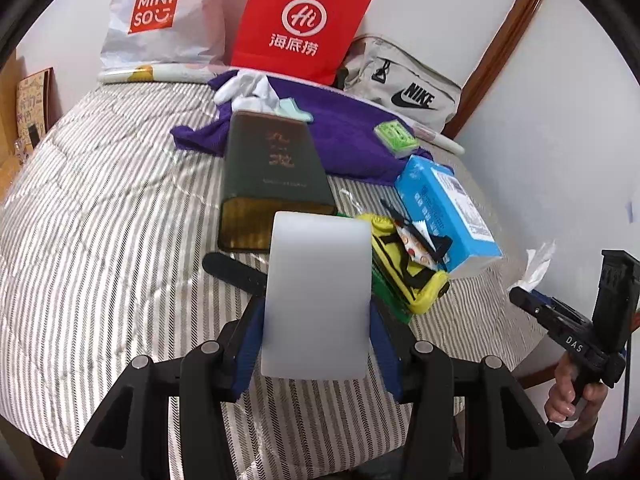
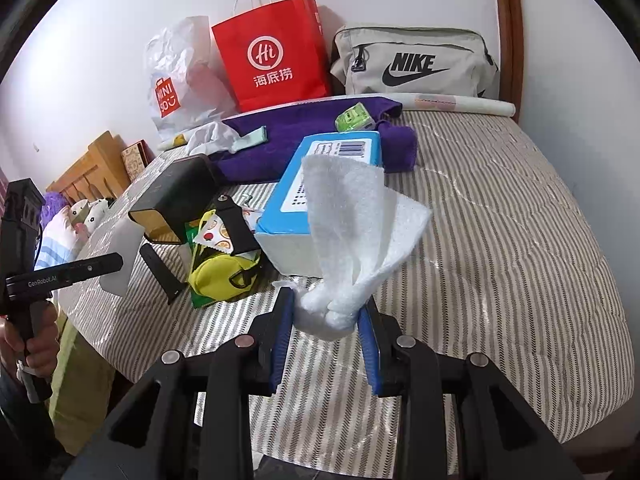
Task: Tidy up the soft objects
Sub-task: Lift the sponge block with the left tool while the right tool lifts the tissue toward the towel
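Note:
My left gripper (image 1: 318,320) is shut on a smooth white pad (image 1: 318,296) and holds it upright above the striped bed (image 1: 100,240); the pad also shows in the right wrist view (image 2: 120,256). My right gripper (image 2: 324,316) is shut on a crumpled white foam sheet (image 2: 352,232) that fans upward. From the left wrist view the right gripper (image 1: 520,292) is at the far right with the foam sheet (image 1: 538,264) sticking up. A purple towel (image 1: 344,128) lies at the back of the bed with white cloth (image 1: 248,88) on it.
On the bed: a dark box (image 1: 268,176), a blue box (image 1: 444,212), a yellow pouch (image 1: 404,264), a green packet (image 1: 396,136), a black strap (image 1: 232,268). At the wall stand a red bag (image 1: 296,20), a Miniso bag (image 1: 156,12), a Nike bag (image 1: 404,84).

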